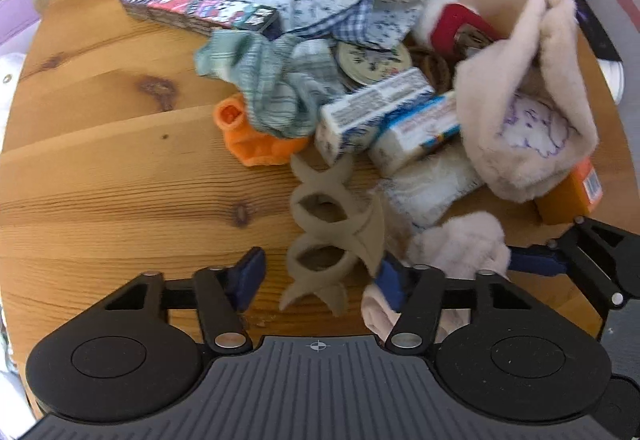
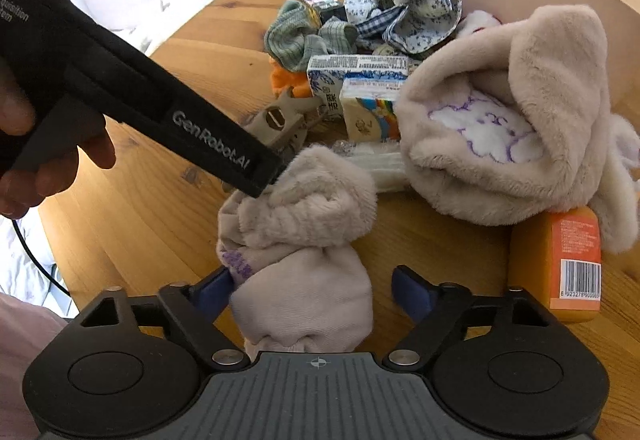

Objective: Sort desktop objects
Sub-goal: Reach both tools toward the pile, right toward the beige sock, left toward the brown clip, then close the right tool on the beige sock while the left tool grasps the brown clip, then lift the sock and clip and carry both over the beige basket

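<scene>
Pine boards of a round wooden table (image 1: 120, 160) fill both views, with a heap of cloths, cartons and soft things piled on it, and the large plush slipper (image 2: 500, 144) standing open-mouthed in the pile. We take that slipper as our mark. The beige hair clip (image 1: 324, 236) lies on bare wood just beside the slipper's toe-side clutter, on the side nearer us, and the left gripper (image 1: 320, 278) hangs straight over it with its fingers spread. The pad away from the slipper is clear of the clip; the pad on the slipper's side looks to be just touching its edge and brushes the fluffy sock (image 2: 304, 240), so nothing is pinched yet. The clip's long axis runs away from the left wrist camera, toward the pile, so the fingers straddle its narrow width — the right way round for a close. The sock lies nearer us than the slipper, its length running from the right gripper (image 2: 312, 290) up toward the clip. That gripper's fingers are also spread around it: the pad away from the slipper touches the sock, the other stands apart from it. For the clip the left hand is plainly nearer — for the sock, the right.
</scene>
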{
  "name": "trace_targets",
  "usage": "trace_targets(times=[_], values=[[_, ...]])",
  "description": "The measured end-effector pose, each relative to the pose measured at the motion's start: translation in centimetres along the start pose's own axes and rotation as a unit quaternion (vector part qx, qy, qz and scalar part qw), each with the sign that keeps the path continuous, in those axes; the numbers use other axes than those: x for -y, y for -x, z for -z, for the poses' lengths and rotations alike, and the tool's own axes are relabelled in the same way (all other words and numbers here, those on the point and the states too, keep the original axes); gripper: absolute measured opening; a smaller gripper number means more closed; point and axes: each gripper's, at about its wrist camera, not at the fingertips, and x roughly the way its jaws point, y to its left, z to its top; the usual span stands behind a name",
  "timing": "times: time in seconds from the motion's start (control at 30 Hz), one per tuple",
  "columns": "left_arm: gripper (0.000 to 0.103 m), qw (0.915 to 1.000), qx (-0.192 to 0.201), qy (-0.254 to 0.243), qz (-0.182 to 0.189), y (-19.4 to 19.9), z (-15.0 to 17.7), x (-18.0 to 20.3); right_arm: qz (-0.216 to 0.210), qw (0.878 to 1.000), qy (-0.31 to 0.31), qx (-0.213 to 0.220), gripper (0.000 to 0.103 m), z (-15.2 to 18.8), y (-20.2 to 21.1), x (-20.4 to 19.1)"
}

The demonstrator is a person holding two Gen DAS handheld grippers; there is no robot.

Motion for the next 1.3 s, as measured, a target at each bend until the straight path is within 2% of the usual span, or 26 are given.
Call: trace_targets(times=[0.1, 0.4, 0.5, 0.7, 0.77, 0.83, 1.0, 1.07, 1.3], values=[[0.047, 0.9998, 0.007, -0.021, 0.005, 0.2, 0.1, 0.5, -0.001, 1.000, -0.010, 0.010, 0.058, 0.4, 0.4, -0.2], [0.046, 0.9995, 0.006, -0.030, -0.011, 1.1, 1.0, 2.0, -0.009, 0.999, -0.027, 0.032, 0.035, 2.0, 2.1, -0.5], [0.046, 0.9995, 0.010, -0.029, -0.008, 1.8, 1.6, 2.0, -0.007, 0.999, -0.030, 0.041, 0.030, 2.4, 2.8, -0.7], [0.046, 0.9992, 0.021, -0.035, -0.001, 4.1, 3.2, 1.2, -0.001, 0.998, -0.034, 0.052, 0.029, 2.8, 3.9, -0.9], [0.046, 0.9992, 0.026, -0.031, 0.004, 5.5, 3.9, -0.2, 0.003, 0.997, -0.039, 0.064, 0.029, 3.1, 5.0, -0.8], [0.046, 0.9993, 0.035, -0.015, 0.000, 5.4, 4.0, -1.2, 0.005, 0.996, -0.042, 0.075, 0.029, 2.8, 5.5, -0.7], [0.046, 0.9984, 0.055, -0.013, 0.003, 7.5, 4.3, -2.1, 0.022, 0.993, -0.043, 0.108, 0.029, 1.9, 8.0, -0.3], [0.046, 0.9980, 0.063, -0.009, 0.001, 7.6, 2.7, -1.7, 0.033, 0.991, -0.044, 0.123, 0.029, 1.4, 9.0, 0.0], [0.046, 0.9941, 0.109, -0.004, -0.006, 10.2, 0.4, -1.9, 0.068, 0.985, -0.046, 0.149, 0.029, -0.2, 11.5, 2.2]])
